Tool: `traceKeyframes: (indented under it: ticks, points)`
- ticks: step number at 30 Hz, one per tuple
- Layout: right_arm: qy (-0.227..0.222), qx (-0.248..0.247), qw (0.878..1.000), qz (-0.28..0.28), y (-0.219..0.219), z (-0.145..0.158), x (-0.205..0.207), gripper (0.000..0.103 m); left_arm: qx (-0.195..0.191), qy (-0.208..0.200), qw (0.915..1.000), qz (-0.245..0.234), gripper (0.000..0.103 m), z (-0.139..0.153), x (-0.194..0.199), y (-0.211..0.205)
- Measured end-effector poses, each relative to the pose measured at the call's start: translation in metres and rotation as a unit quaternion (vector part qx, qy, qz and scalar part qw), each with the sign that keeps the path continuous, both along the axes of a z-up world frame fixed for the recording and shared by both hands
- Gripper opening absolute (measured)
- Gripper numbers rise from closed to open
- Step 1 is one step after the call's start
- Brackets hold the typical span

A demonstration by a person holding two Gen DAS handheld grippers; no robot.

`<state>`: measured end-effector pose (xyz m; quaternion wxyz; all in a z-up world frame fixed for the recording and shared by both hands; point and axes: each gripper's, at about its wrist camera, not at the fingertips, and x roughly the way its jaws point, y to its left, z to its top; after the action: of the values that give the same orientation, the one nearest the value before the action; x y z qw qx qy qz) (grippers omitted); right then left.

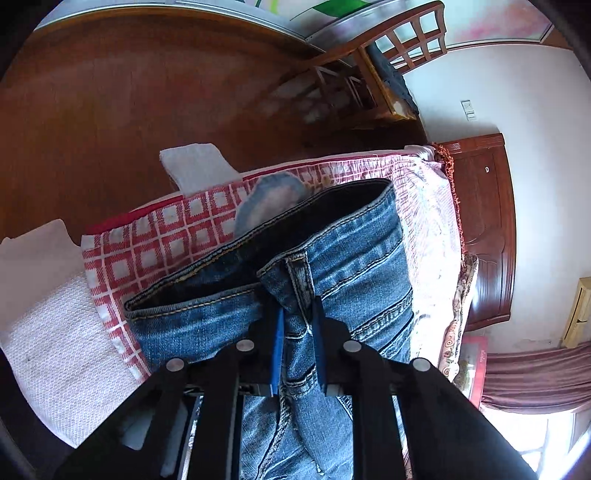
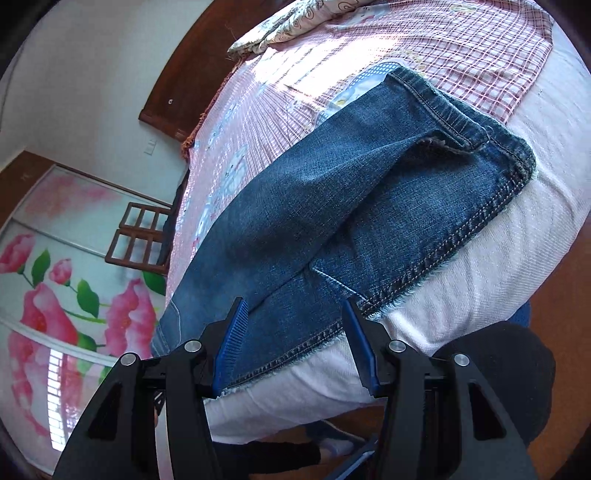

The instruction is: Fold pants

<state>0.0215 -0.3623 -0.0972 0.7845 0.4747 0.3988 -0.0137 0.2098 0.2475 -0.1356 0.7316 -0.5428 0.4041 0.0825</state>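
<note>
In the left wrist view, the left gripper is clenched on a fold of the jeans just below the waistband, its blue fingers pressed against a belt loop and the denim bunched between them. The waistband gapes open beyond the fingertips, showing the dark inside. In the right wrist view, the right gripper stands released, its jaws wide apart over the stitched hem edge of the jeans' legs, which lie flat across the bed; whether the fingers touch the cloth cannot be told. The jeans rest on a pink checked sheet, with a red-and-white checked cloth under the waist end and a white textured towel beside it, while a white cover runs along the bed's near edge under the leg hems. A floral pillow lies farther up the bed. Beyond the bed are a dark wooden floor, a wooden lattice-back chair, a dark wooden door in a white wall, and a wardrobe panel painted with pink flowers.
</note>
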Motion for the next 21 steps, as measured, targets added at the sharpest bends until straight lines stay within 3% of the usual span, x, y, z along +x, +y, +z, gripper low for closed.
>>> traceKeyframes:
  ticks: [3,5,11,15,21]
  points:
    - [-0.003,-0.002,1.000,-0.006,-0.005,0.003,-0.006,0.055,0.004,-0.010,0.9999,-0.007,0.010,0.011,-0.001,0.002]
    - [-0.002,0.004,1.000,-0.019,-0.012,0.003,-0.010,0.079,-0.009,-0.016,0.9998,-0.006,0.010,0.014,-0.006,0.005]
    - [-0.049,0.080,0.988,-0.123,-0.060,-0.003,-0.026,0.079,-0.016,-0.029,0.9994,-0.014,0.010,0.027,-0.005,0.007]
    - [-0.041,0.069,0.984,-0.160,-0.084,-0.004,-0.019,0.079,-0.011,-0.033,0.9991,-0.023,0.010,0.038,-0.003,0.006]
    - [-0.008,0.117,0.979,-0.166,-0.085,-0.027,0.006,0.079,-0.007,-0.034,0.9990,-0.028,0.010,0.046,0.002,0.005]
